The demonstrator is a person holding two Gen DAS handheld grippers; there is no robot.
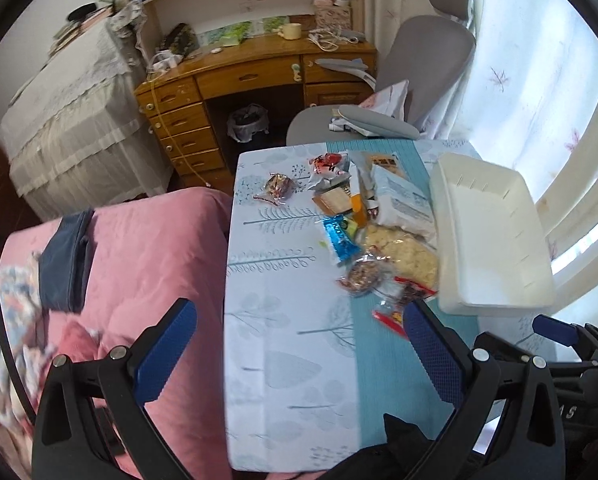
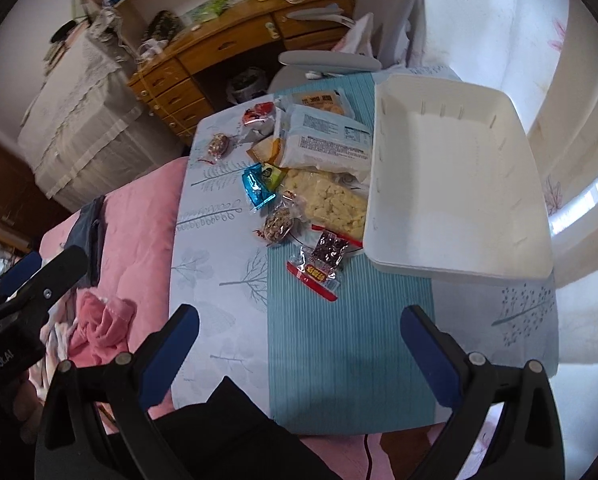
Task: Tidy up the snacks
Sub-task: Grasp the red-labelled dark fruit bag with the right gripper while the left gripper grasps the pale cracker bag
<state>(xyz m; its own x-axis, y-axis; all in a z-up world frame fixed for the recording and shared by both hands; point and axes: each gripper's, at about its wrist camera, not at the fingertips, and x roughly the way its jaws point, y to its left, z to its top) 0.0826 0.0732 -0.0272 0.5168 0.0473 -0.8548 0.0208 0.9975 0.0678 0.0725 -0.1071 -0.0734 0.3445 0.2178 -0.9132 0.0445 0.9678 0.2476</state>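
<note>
Both tongs (image 1: 299, 360) (image 2: 299, 356) agape, seemingly empty, above snacks (image 2: 319, 200) beside bin (image 2: 459, 260).

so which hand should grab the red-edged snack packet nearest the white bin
Right, probably. The right gripper is open and points almost straight at the red-edged packet, beside the white bin. The left gripper is open too, but sits further left.
</note>
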